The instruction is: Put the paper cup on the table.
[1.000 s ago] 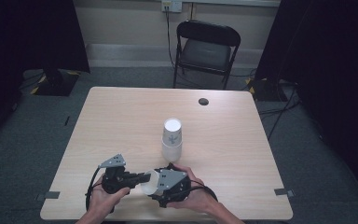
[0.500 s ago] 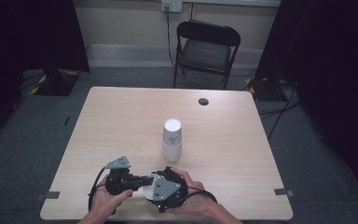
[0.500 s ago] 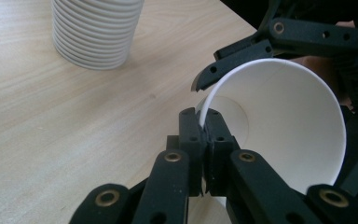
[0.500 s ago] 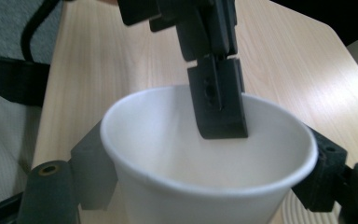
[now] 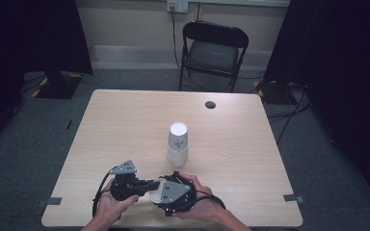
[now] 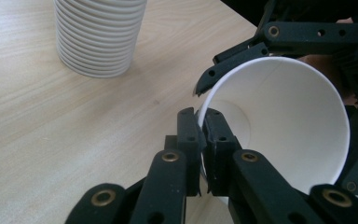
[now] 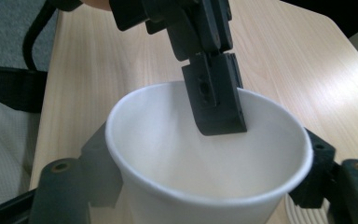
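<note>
White paper cup (image 6: 279, 126) sits at the table's near edge between both tools: the left gripper (image 6: 203, 135) is clamped on its rim, one jaw inside and one outside, while the right gripper (image 7: 205, 186) cradles the wall, its jaws having just been closing around the cup. Since a second ago both hands have drawn slightly closer together; the stack of cups (image 5: 178, 143) at mid-table has not moved. The pale wood table (image 5: 125, 125) stands on grey carpet, a black folding chair (image 5: 213, 48) behind it
</note>
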`<state>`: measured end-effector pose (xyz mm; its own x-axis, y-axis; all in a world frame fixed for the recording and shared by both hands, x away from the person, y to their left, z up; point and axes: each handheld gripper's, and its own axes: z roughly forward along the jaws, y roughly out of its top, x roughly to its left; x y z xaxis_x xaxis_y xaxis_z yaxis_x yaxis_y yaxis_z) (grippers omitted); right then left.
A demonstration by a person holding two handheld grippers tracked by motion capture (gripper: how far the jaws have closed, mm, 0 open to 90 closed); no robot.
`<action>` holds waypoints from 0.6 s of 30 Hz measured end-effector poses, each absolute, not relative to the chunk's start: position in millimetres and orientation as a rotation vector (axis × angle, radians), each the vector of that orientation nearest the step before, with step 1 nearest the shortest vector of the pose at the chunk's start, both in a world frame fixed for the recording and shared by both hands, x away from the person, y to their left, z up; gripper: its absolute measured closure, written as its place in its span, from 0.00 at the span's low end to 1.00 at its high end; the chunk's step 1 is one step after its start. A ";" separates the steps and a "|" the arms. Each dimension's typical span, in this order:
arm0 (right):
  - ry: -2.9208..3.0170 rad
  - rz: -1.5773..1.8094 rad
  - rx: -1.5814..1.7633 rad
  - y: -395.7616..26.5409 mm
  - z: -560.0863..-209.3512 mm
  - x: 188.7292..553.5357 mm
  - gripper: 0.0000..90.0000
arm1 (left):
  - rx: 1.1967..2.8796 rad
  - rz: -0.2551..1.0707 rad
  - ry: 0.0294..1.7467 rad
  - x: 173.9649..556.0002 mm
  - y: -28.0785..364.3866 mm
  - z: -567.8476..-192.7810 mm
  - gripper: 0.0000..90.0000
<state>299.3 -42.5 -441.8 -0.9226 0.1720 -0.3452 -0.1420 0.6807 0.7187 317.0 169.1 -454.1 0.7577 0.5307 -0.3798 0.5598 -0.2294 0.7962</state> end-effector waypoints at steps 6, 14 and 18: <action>2.522 1.200 0.085 -49.9 -439.2 306.7 0.33 | 1.875 0.025 0.809 315.0 167.8 -451.8 0.86; 2.522 1.227 0.164 -60.2 -439.3 312.7 0.33 | 1.820 0.092 0.806 316.6 173.3 -445.6 0.64; 2.529 1.232 0.225 -65.3 -441.3 318.6 0.33 | 1.809 0.130 0.841 318.8 177.3 -444.1 0.52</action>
